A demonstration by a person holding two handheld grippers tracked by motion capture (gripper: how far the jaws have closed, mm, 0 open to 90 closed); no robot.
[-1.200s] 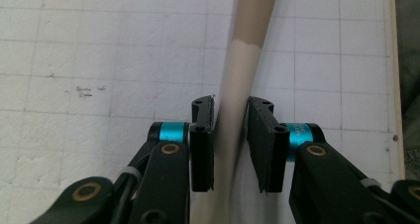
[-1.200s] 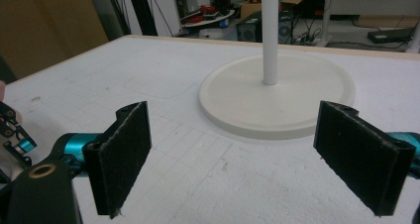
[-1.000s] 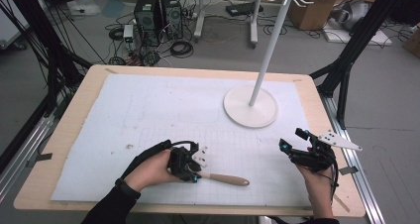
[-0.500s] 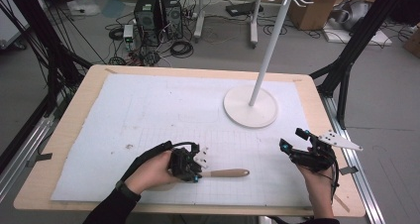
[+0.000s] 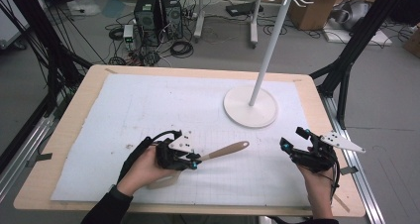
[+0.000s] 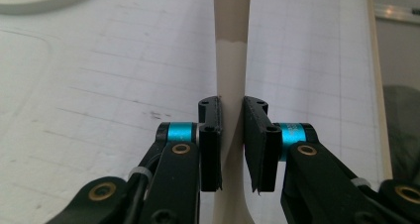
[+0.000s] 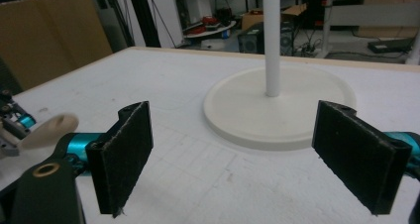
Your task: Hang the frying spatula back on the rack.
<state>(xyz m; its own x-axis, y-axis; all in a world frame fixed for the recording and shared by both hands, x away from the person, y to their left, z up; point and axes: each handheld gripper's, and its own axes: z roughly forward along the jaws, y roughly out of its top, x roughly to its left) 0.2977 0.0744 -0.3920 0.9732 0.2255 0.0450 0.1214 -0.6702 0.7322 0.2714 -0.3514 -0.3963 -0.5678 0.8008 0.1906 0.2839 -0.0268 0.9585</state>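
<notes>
Spatula (image 5: 225, 151): beige, slim handle w/ rounded end, 2-tone shaft (image 6: 232, 60). Pose: tilted, handle end raised off white mat, pointing toward stand base. Location: near front edge, left of centre.

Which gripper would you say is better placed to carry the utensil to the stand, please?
Left. The left gripper is shut on the utensil, while the right gripper hangs open and empty near the stand.

Stand (image 5: 250, 107) on table (image 5: 74, 116), right rear
</notes>
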